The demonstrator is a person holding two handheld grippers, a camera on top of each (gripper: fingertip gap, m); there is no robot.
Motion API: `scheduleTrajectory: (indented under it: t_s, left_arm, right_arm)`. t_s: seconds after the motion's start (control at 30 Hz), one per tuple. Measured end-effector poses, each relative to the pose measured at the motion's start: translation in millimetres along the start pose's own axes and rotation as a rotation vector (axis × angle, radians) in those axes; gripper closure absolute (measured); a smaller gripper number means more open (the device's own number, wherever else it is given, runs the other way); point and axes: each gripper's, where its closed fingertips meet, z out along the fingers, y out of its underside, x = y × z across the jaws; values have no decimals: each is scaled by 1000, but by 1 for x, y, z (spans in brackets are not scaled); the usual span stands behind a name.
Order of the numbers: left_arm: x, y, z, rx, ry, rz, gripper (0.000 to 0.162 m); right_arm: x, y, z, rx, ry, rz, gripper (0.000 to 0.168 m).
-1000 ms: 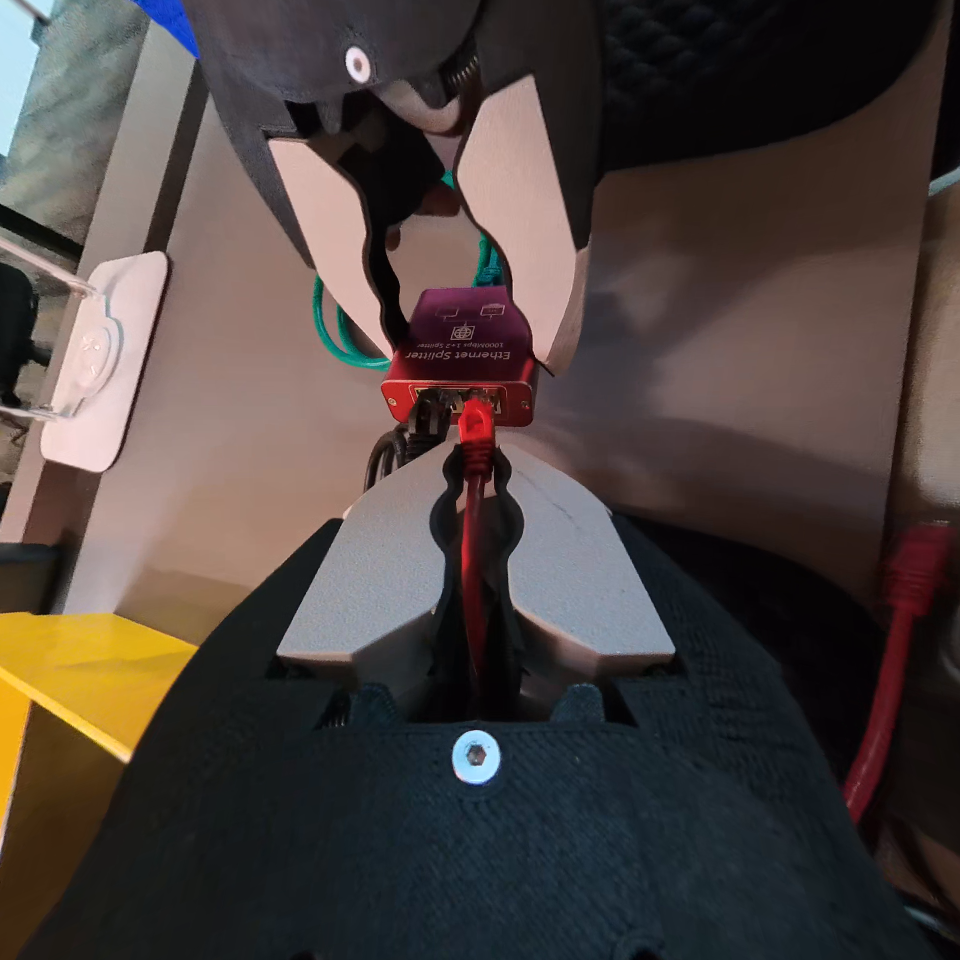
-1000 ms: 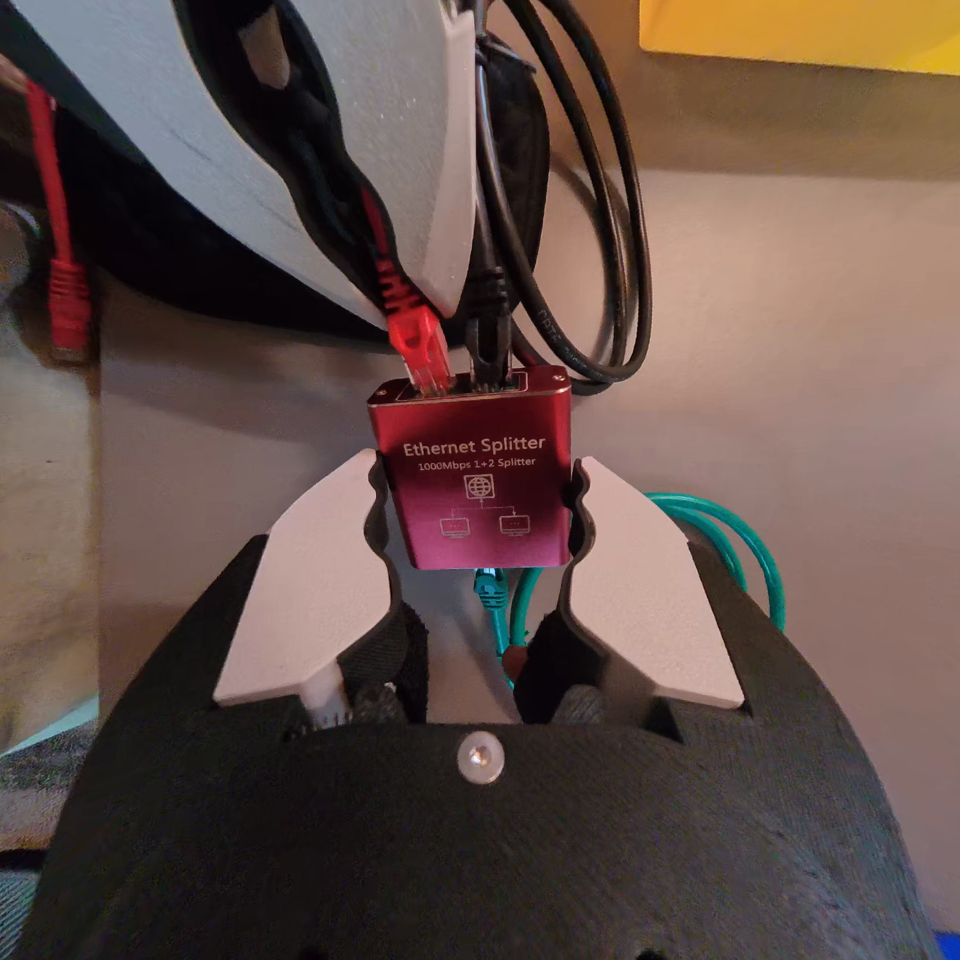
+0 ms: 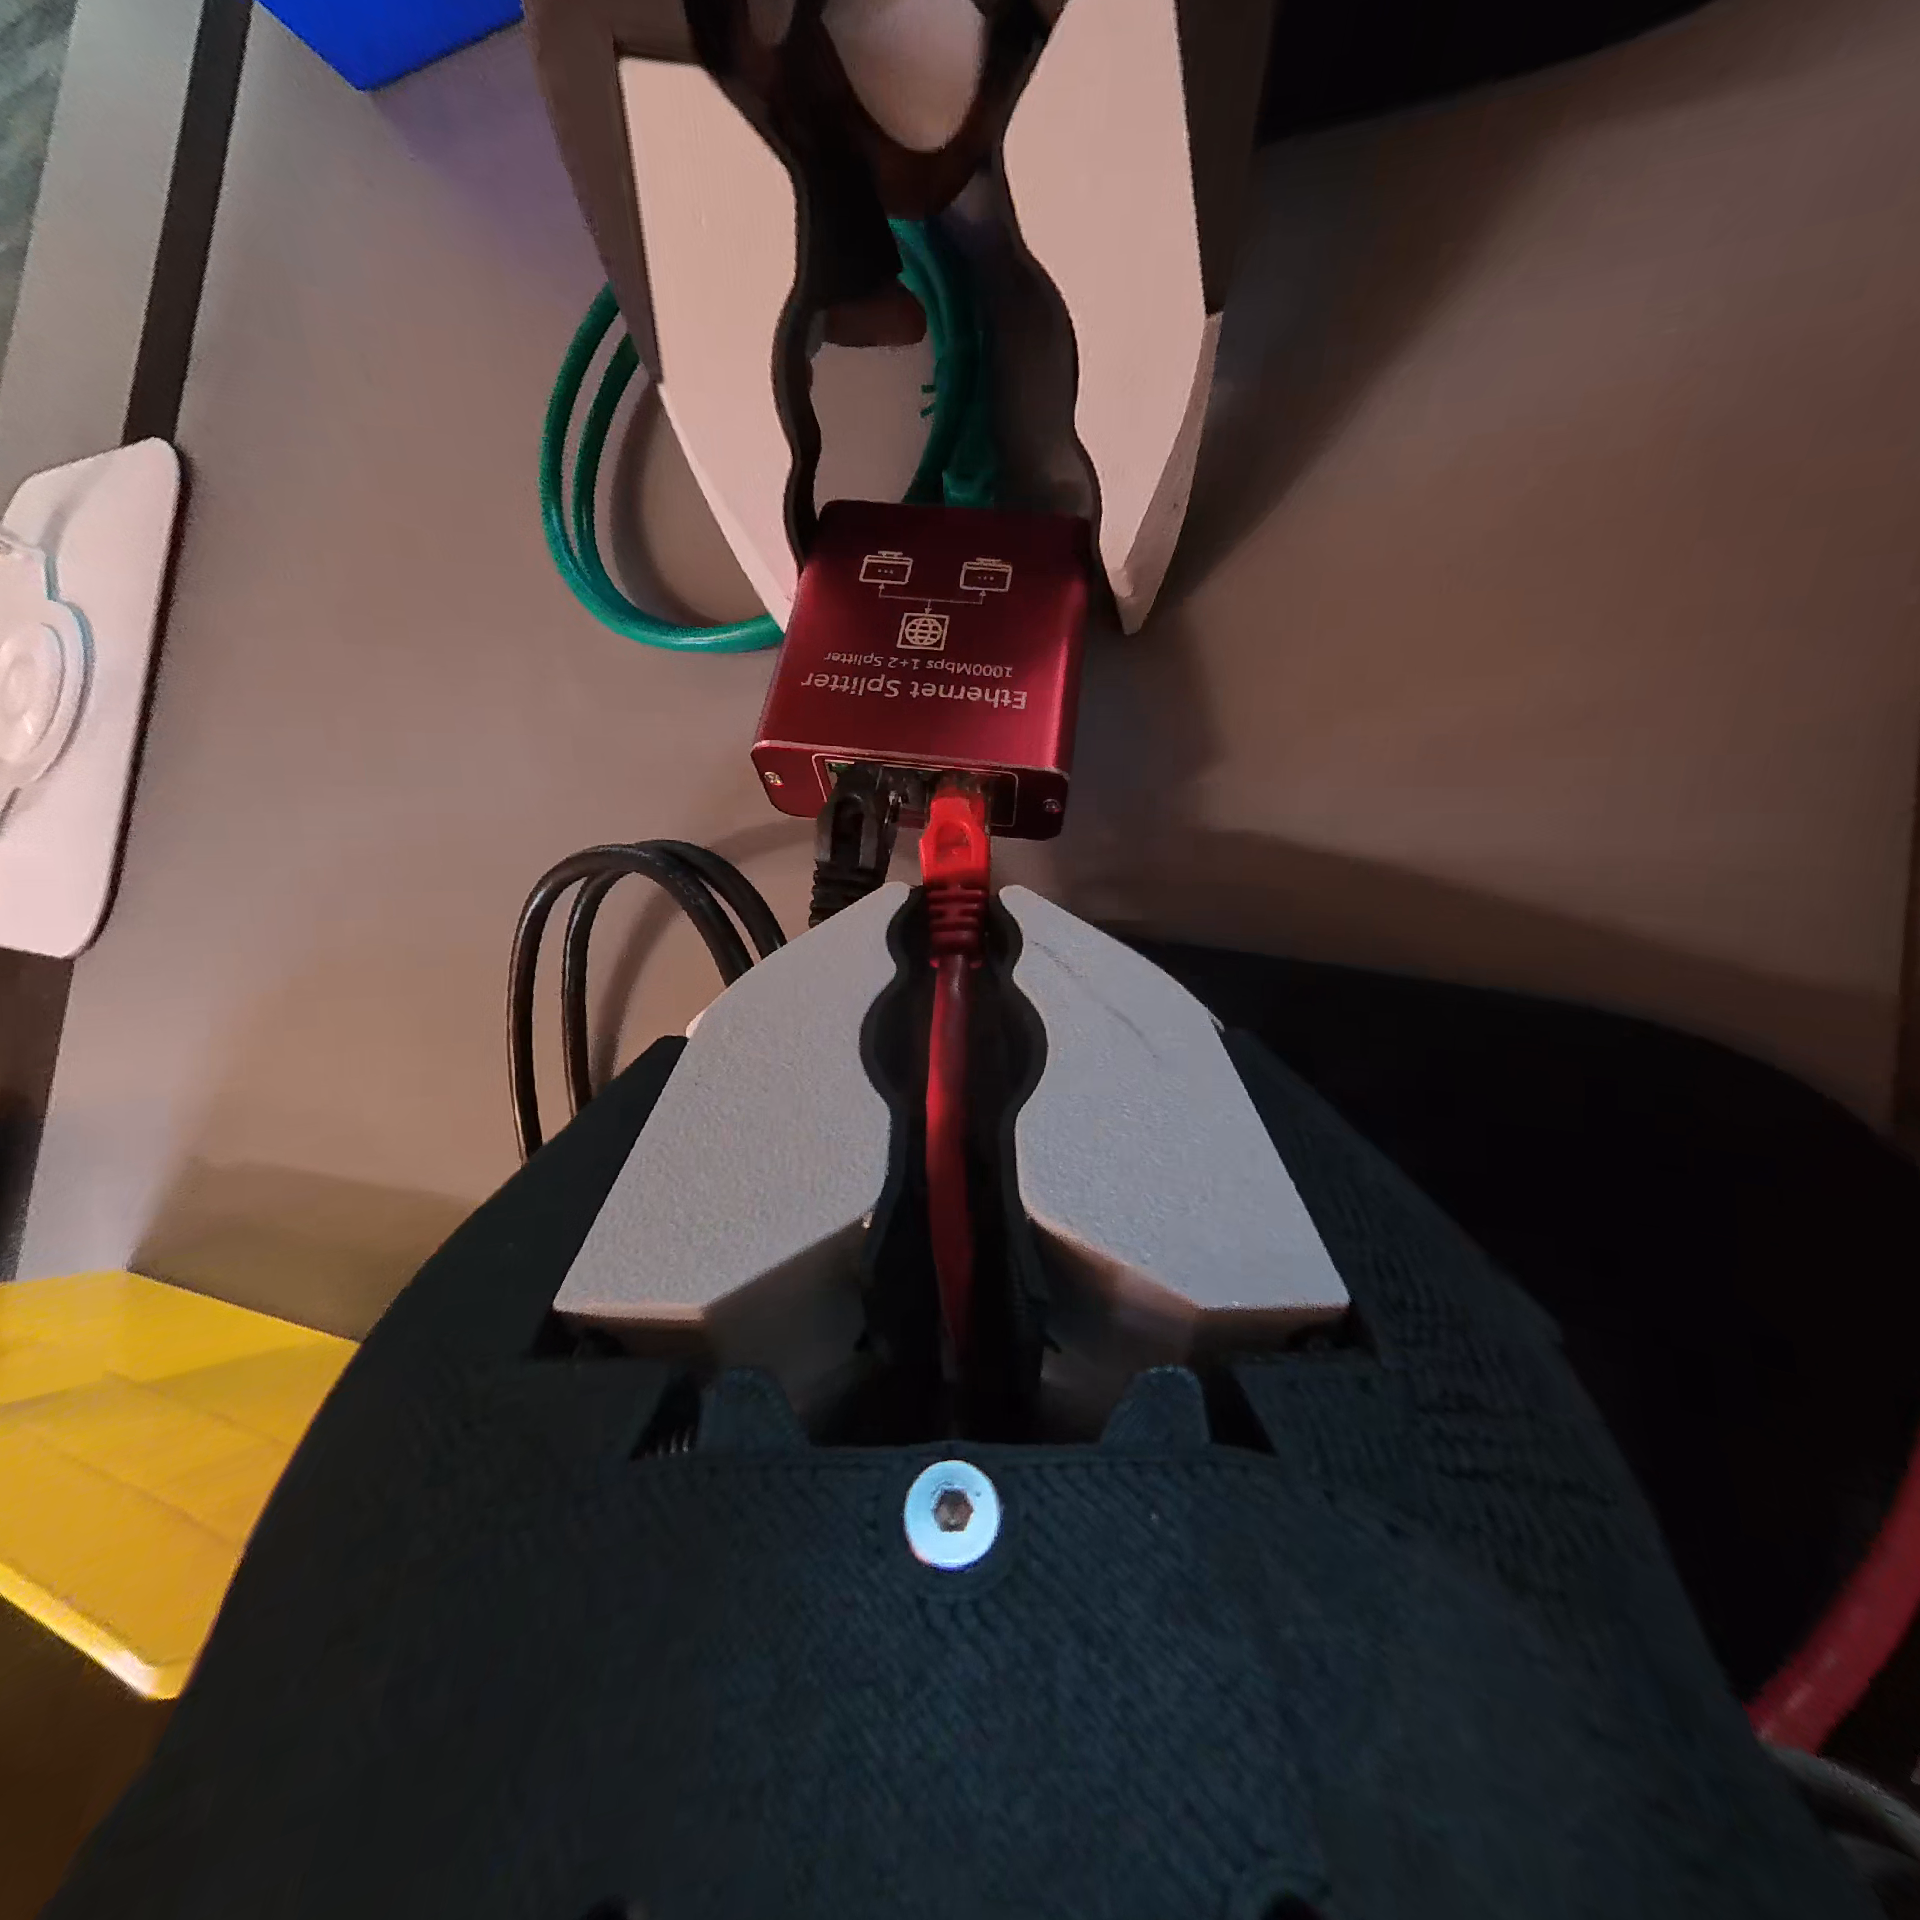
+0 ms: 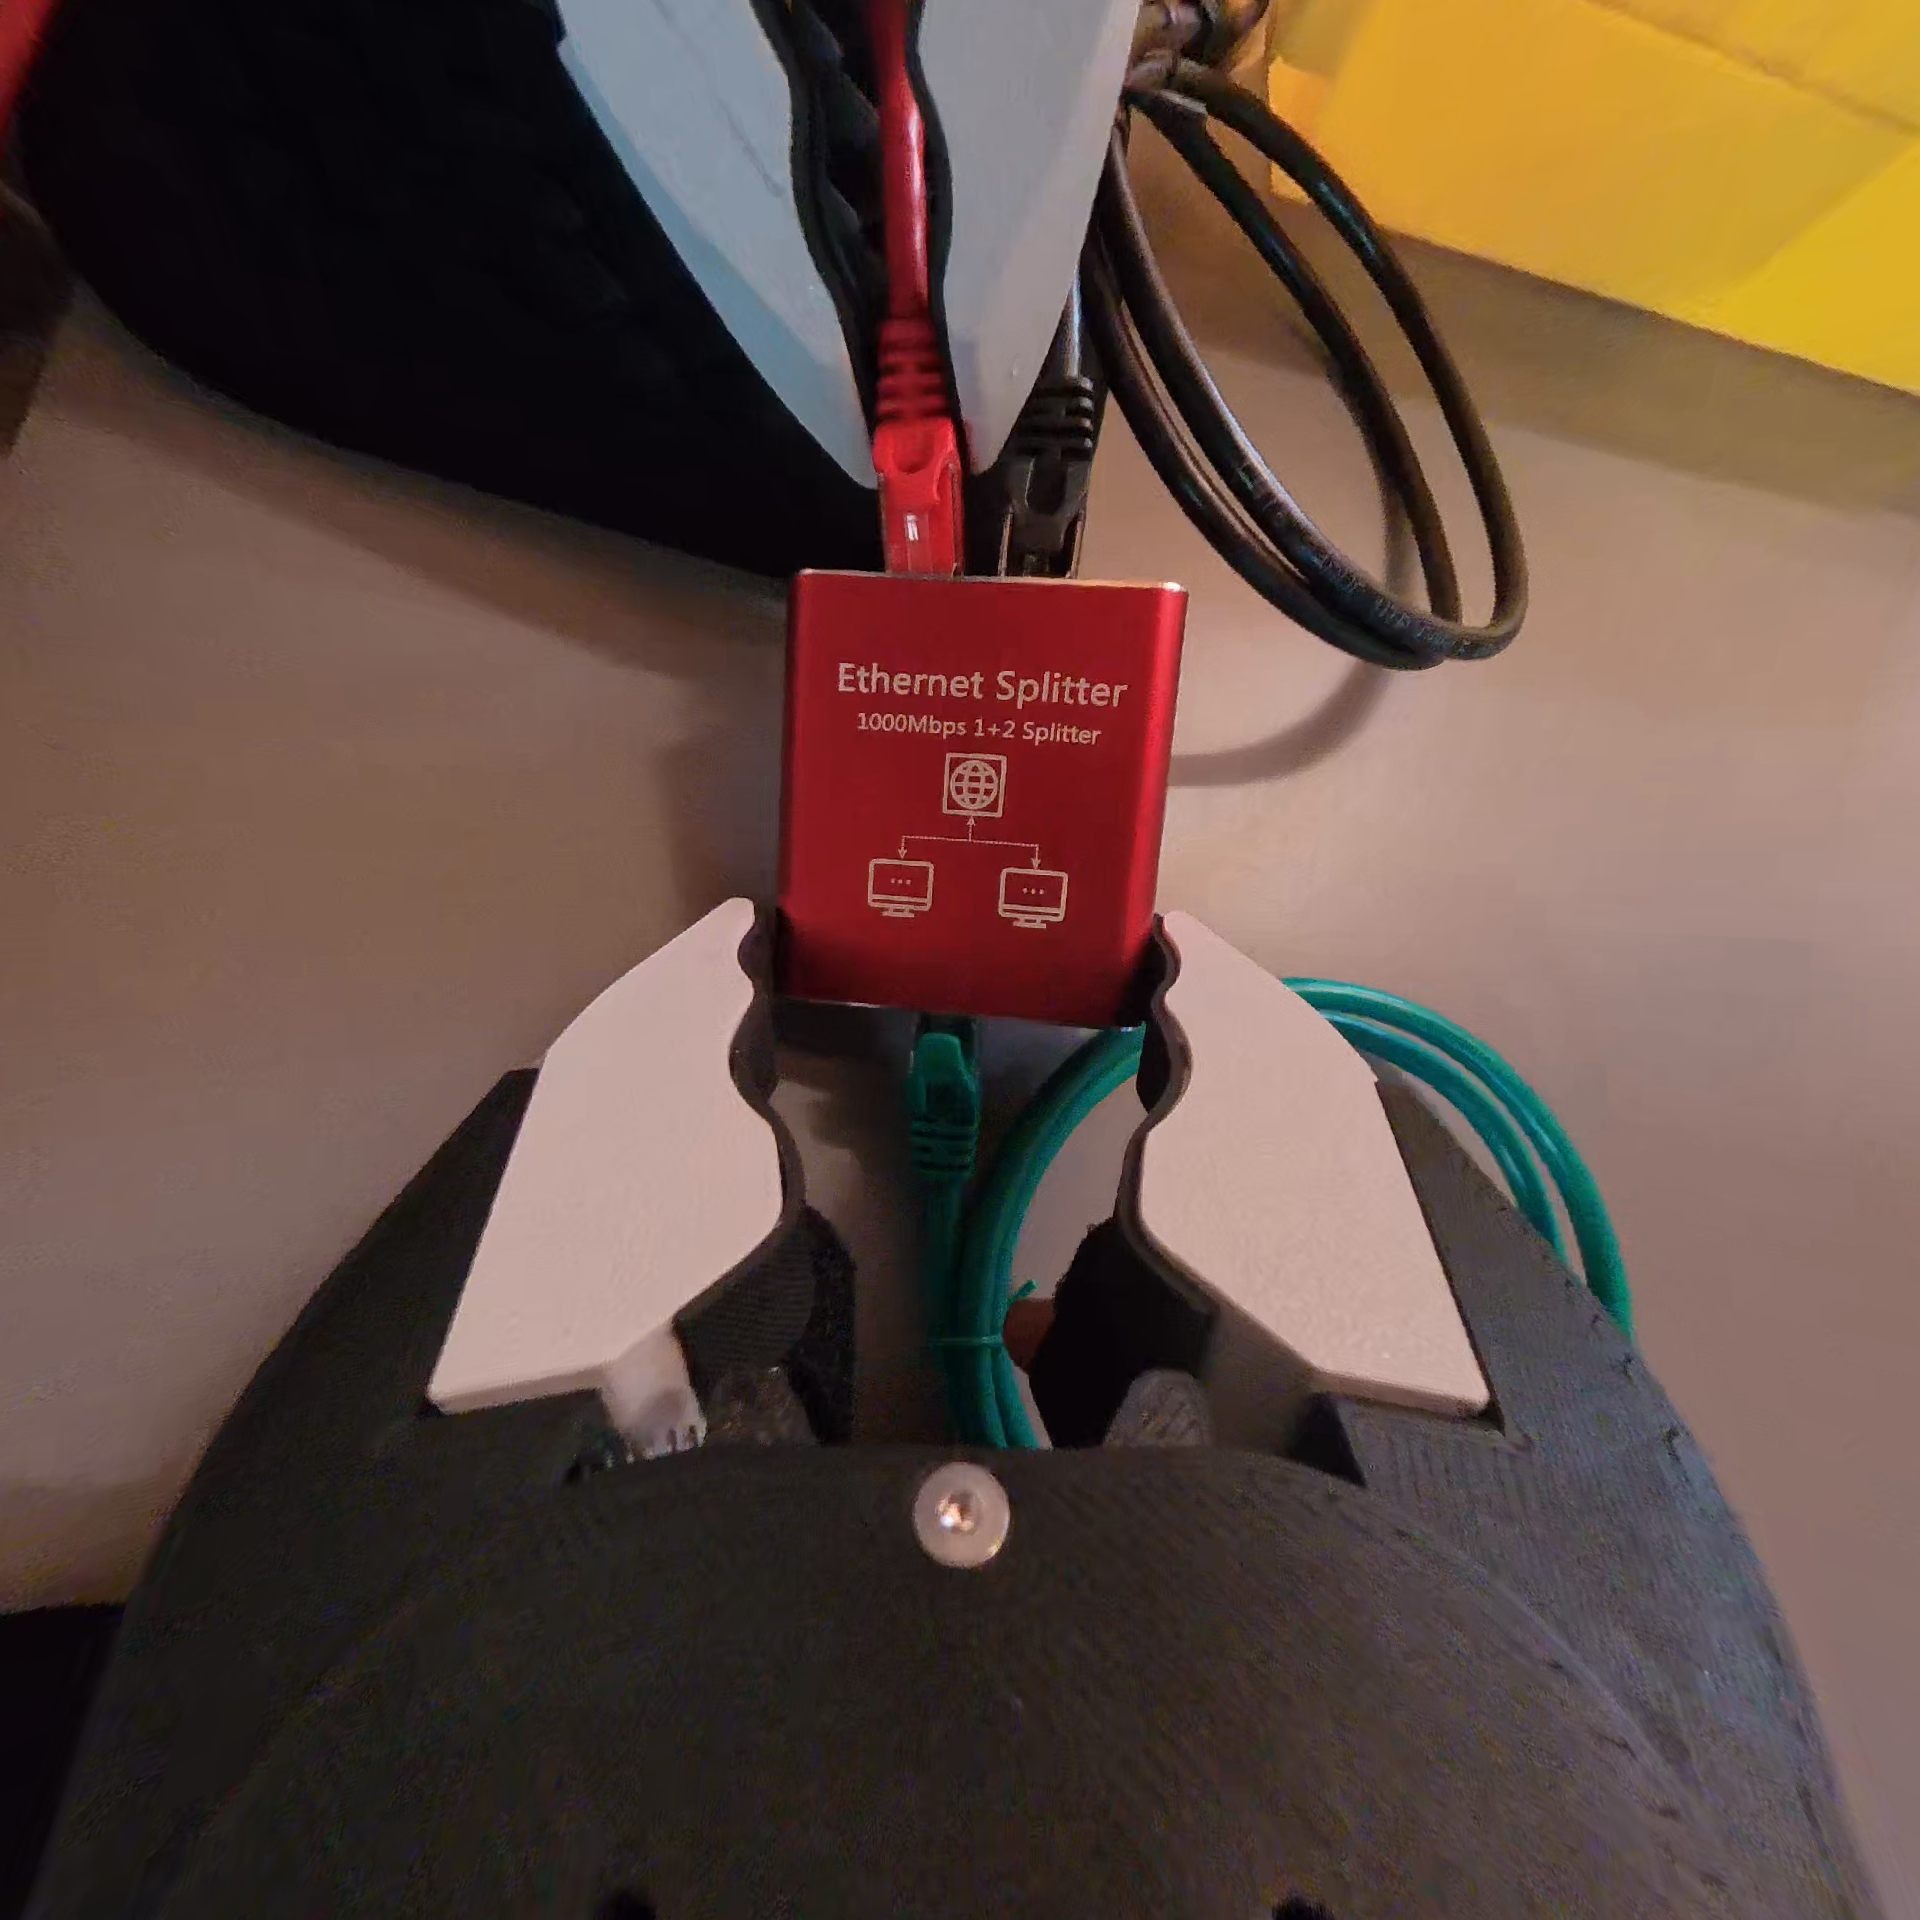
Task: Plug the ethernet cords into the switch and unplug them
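Red plug [image 3: 954,840] now seated in switch [image 4: 977,790], left gripper [image 3: 951,914] clamped on red cord [image 3: 948,1122], right gripper [image 4: 961,951] pinching switch's near end

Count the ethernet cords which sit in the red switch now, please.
3: red cord and black cord side by side at one end of the switch, green cord at the opposite end.

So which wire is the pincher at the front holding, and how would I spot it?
Find the small red metal switch lying on the tan table. Two cords enter the end facing the left gripper. The held one is the red ethernet cord, running back between the gripper's grey fingers; its neighbour, the black cord, sits beside it, and the green cord goes into the opposite end.
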Motion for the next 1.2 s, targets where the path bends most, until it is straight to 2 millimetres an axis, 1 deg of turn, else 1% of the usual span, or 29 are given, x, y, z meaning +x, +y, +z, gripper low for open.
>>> scheduleTrajectory:
  t_s: [0.07,0.13,0.17,0.27,0.3,0.37,0.47,0.6,0.77,0.8,0.9,0.97,1.03,1.13,1.2]
  left_arm:
    - [2,-2,-3,13,21,26,152]
    - [0,-6,-8,38,31,50,152]
    - [1,-9,-10,44,46,72,152]
    - [6,-13,-11,-6,69,184,153]
    - [5,-16,-11,12,68,194,153]
    - [3,-16,-9,29,63,178,152]
    - [-6,-16,-8,24,1,144,151]
    - [-14,-25,-18,60,-22,103,148]
    - [-23,-31,-31,62,-55,115,134]
    - [-23,-32,-32,68,-56,113,133]
    - [-18,-25,-33,63,-21,93,134]
    - [-18,-14,-35,33,-33,71,132]
    - [-16,-1,-37,-16,-43,37,129]
    - [-15,3,-39,-38,-98,10,132]
    - [-23,-1,-43,-29,-186,28,133]
  right_arm:
    - [-2,-5,-4,43,-14,-16,100]
    - [-2,-15,-13,118,-10,-27,101]
    - [-2,-18,-16,124,-9,-38,101]
    - [-5,-12,-11,57,-14,-77,101]
    - [-5,-10,-10,58,-15,-77,100]
    - [-5,-8,-11,70,-15,-47,100]
    - [0,-8,-14,76,20,-2,100]
    - [5,-21,-29,226,14,62,100]
    - [9,-26,-38,301,19,101,100]
    - [10,-27,-40,312,22,102,100]
    - [7,-23,-35,274,21,77,100]
    - [4,-17,-30,218,12,52,100]
    - [3,-14,-29,195,-4,56,100]
    - [8,-10,-31,163,5,61,100]
    - [14,-10,-33,144,27,62,100]
